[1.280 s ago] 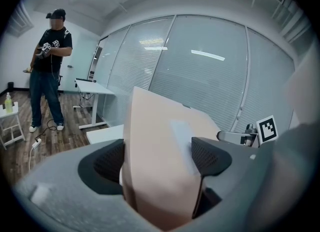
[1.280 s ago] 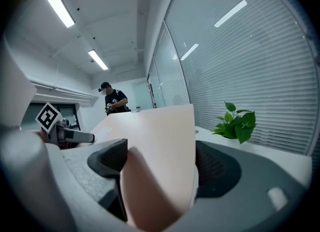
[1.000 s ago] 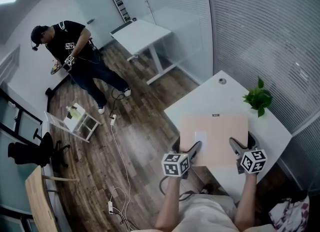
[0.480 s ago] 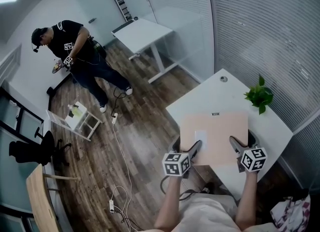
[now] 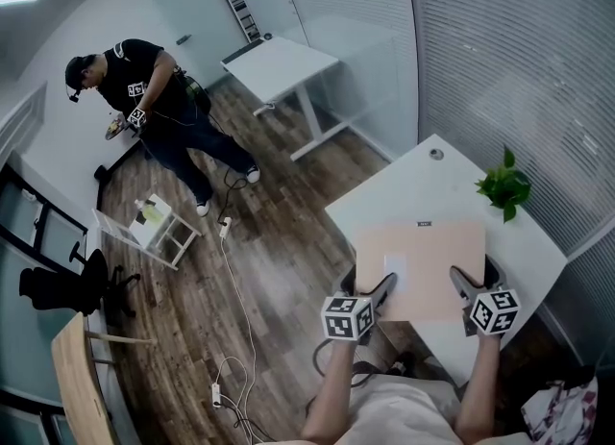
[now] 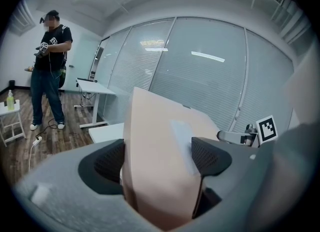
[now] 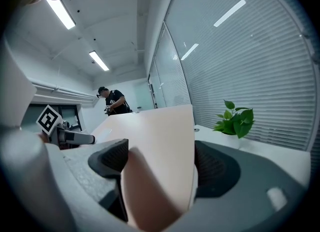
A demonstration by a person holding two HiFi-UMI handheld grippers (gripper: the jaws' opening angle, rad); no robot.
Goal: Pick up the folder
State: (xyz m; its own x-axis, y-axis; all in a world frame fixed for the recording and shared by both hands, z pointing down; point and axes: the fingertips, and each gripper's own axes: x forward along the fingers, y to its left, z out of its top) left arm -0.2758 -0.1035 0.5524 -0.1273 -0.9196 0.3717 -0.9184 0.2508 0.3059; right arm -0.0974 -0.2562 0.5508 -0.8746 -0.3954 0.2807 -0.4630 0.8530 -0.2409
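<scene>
Left tool point(image 6: 160, 158): closed on the pale peach flat card folder point(image 5: 423, 260), one ribbed pad on each face at the near left edge.
Right tool point(image 7: 160, 161): clamped the same way on the folder's near right edge, well apart from the left tool.
Folder position: it sits over the white worktop point(image 5: 404, 193), and its near edge reaches past the worktop's near edge towards you. You cannot tell from these views whether the far edge rests on the worktop or hangs clear.
Weight: probably light. It is a thin sheet with no visible bulk inside.
Stiffness: expect some flex. In the left gripper view the sheet bows a little between the pads, so it may sag or twist if your hands drift apart in height.
Surface: it looks smooth and matte and could slide in a loose pinch. The ribbed pads should help you there.
Where to hold: stay on the near edge with one tool close to each corner, as you have them now. Seat the pads well onto the sheet, not on its very rim.
White label point(image 5: 395, 265): it is stuck on the top face just beside the left tool, and your pads should sit off it.
Green potted plant point(image 5: 506, 186): it stands near the folder's far right corner and apart from it. Lifting level should keep that corner from brushing the leaves.
</scene>
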